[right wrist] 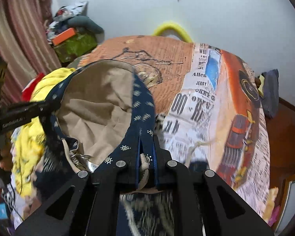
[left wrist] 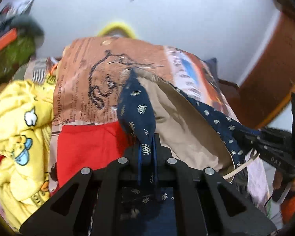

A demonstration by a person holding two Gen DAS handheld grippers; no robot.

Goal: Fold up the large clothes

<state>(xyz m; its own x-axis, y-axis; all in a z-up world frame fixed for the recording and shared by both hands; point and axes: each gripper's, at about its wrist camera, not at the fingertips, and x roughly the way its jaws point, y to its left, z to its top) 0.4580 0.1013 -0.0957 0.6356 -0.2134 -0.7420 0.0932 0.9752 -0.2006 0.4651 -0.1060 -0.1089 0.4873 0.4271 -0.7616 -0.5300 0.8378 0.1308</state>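
A dark blue garment (left wrist: 135,106) with small white motifs and a beige lining (left wrist: 186,122) hangs stretched above the bed. My left gripper (left wrist: 147,149) is shut on its patterned edge. My right gripper (right wrist: 146,157) is shut on another part of the same edge (right wrist: 141,108), with a beige drawstring (right wrist: 144,165) caught between its fingers. The beige lining (right wrist: 100,102) opens between the two grips. In the left wrist view the right gripper (left wrist: 245,137) shows at the right, clamped on the cloth. In the right wrist view the left gripper (right wrist: 43,106) shows at the left.
The bed has a newspaper-print cover (right wrist: 186,98) in orange and white. A yellow cartoon-print garment (left wrist: 19,129) and a red cloth (left wrist: 88,147) lie at its left. A cluttered green box (right wrist: 74,45) stands by the curtain (right wrist: 19,39). A wooden door (left wrist: 275,68) is at the right.
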